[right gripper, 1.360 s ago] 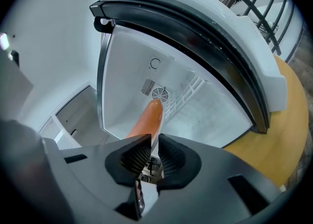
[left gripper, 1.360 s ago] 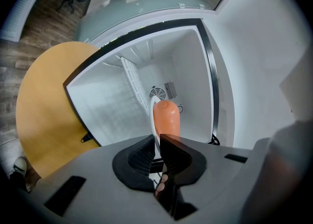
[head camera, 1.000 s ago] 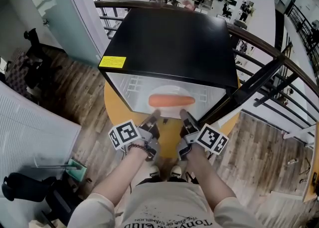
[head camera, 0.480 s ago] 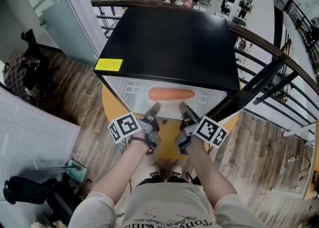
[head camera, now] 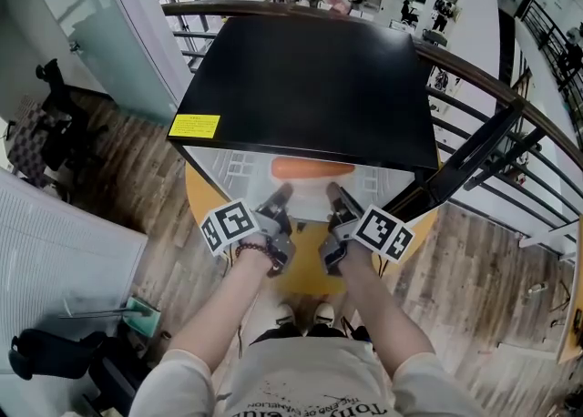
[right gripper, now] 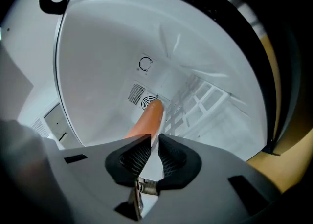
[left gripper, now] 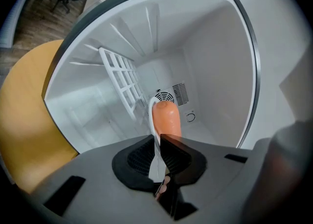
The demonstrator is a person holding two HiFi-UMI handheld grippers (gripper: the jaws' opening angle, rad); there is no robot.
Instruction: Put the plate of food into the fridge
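Note:
A white plate carrying a long orange piece of food is held level at the mouth of the small black fridge. My left gripper is shut on the plate's left rim, and my right gripper on its right rim. In the left gripper view the plate shows edge-on between the pads of the left gripper, with the food beyond. The right gripper view shows the same: the right gripper, plate rim and food. The fridge top hides the food's far side.
The fridge's white inside holds a wire shelf on one side and a fan vent at the back. It stands on a round yellow table. A dark railing runs behind and to the right. Wooden floor lies around.
Both grippers have carried the plate forward, deeper into the fridge opening. The orange food now sits partly under the edge of the fridge top.

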